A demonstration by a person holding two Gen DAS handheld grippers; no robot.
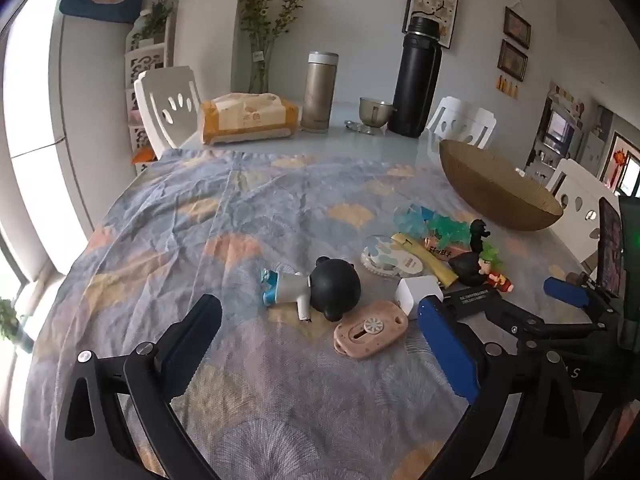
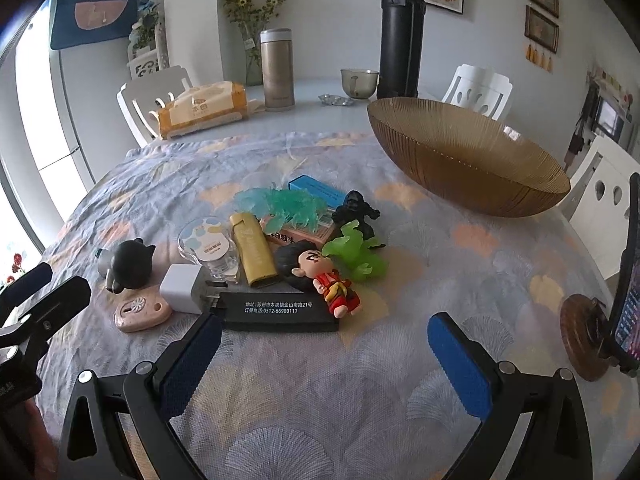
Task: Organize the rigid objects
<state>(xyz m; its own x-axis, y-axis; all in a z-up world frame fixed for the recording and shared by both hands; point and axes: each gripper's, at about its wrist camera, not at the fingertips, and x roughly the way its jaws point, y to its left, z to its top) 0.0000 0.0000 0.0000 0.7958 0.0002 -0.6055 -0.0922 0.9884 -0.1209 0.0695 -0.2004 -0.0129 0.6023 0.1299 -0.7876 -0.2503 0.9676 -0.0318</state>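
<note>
Blue-padded and spread wide, the left gripper [image 1: 320,344] holds nothing in its own wrist view; between and just beyond its fingers lie a pink oval gadget [image 1: 370,332] and, past that, a black-headed figurine [image 1: 316,290] on its side on the patterned cloth [image 1: 200,220]. To the right of the tongs sit a white charger [image 1: 418,292] and the rest of the clutter, with the right gripper [image 1: 560,300] reaching in from that side, and the brown ribbed bowl [image 1: 496,196] far ahead to the right. From the right wrist view, the right gripper [image 2: 324,356] is likewise apart and empty, and a black box with white print [image 2: 276,312] lies just ahead of its fingertips, touching the charger [image 2: 182,288] to the left and a red-robed doll [image 2: 332,284] on top at its far edge. Behind these are a yellow lighter [image 2: 254,256], green plastic pieces [image 2: 356,256] and a dark figure [image 2: 356,212]; the bowl [image 2: 468,152] stands ahead to the right, apparently empty. My worry is crowding: closing on the box could drag the doll or shove the charger, and the two tongs, working near each other, may collide.
</note>
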